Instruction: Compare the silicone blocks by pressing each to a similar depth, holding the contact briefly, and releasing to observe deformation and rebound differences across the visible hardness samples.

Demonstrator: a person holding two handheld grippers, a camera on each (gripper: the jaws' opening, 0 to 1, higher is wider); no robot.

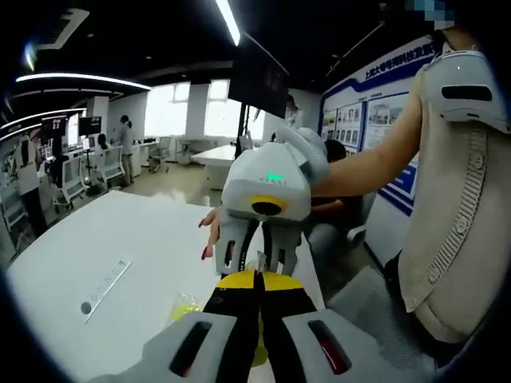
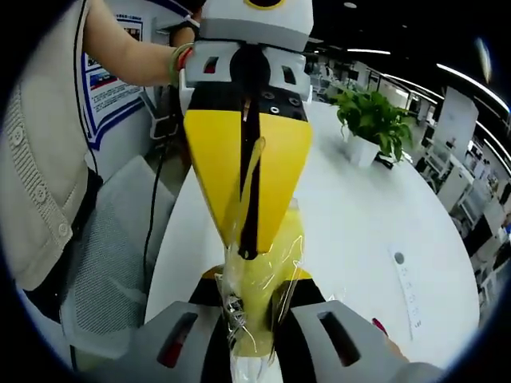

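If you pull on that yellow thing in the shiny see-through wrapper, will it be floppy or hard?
Probably floppy. The clear wrapper crinkles and sags between the left gripper and the right gripper, so it likely bends easily. Its glossy film looks slippery. The yellow piece inside seems light, since it hangs above the white table without drooping much.

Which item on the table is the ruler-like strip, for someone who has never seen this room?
Start at the big white table. In the left gripper view, look left of the two claws meeting over the clear yellow bag. The long, flat, pale strip lies alone there, with a dark round dot at its near end, unlike the crinkly bag.
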